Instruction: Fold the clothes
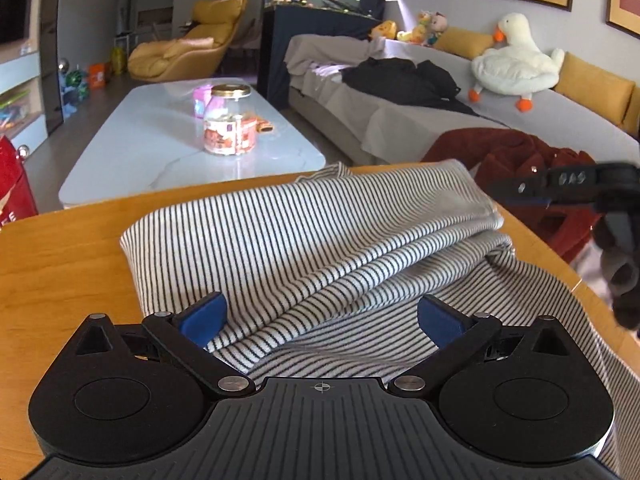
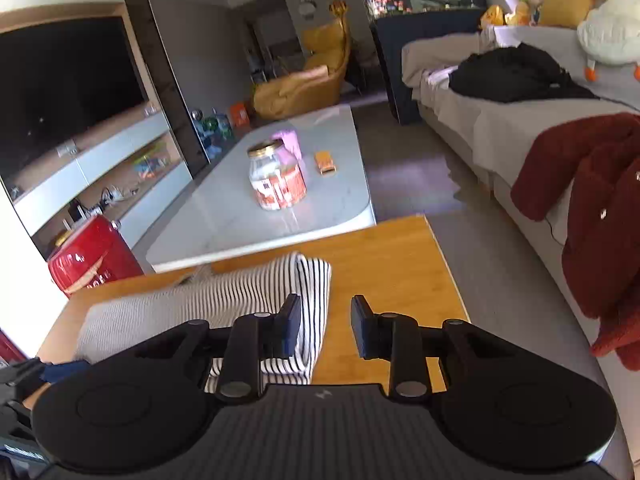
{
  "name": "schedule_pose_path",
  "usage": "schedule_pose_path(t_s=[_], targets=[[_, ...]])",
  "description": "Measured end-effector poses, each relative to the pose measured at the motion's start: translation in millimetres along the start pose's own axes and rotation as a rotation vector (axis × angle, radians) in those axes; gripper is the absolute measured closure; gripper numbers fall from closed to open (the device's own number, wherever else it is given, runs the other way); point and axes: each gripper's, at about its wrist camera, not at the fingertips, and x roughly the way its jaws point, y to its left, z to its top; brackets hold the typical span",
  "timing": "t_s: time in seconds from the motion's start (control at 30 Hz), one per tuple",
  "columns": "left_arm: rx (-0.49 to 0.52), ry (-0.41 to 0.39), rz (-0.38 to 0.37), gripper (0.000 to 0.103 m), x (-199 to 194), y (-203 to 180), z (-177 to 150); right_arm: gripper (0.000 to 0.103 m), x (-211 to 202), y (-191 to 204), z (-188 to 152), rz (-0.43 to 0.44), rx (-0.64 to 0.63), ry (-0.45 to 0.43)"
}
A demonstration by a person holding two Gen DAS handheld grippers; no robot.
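On the wooden table (image 1: 60,264) lies the striped shirt (image 1: 312,232), folded over. The left gripper (image 1: 320,320) is wide open above its near part, holding nothing. The right gripper (image 2: 326,326) is open a little beside the shirt's edge. Only the right view shows the TV (image 2: 68,92).

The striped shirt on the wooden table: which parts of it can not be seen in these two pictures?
- Striped shirt, near edge: left wrist view, hidden under the left hand-held gripper.
- Its right end: cut off by the lower right picture edge.
- Its near left part: right wrist view, covered by the right hand-held gripper.
- Sleeves, collar: folded in, cannot tell.
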Motion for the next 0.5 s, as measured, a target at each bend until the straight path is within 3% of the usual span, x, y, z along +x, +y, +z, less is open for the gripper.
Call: schedule_pose_path(t_s=[0.2,0.37,0.5], targets=[[0.009,-0.006,-0.004,0.0,0.4,0.9,-2.2,0.075,6.7,42.7,13.0,0.11,-0.042,-0.036],[-0.034,-0.02,-0.051,0.0,-5.1,11.7,-4.0,0.071,51.2,53.2,-16.6,0.068,-0.033,0.072],[-0.018,-0.02,-0.058,0.0,-13.0,13.8,-8.6,0.07,46.7,52.6,-38.1,0.083,-0.066,0.051]])
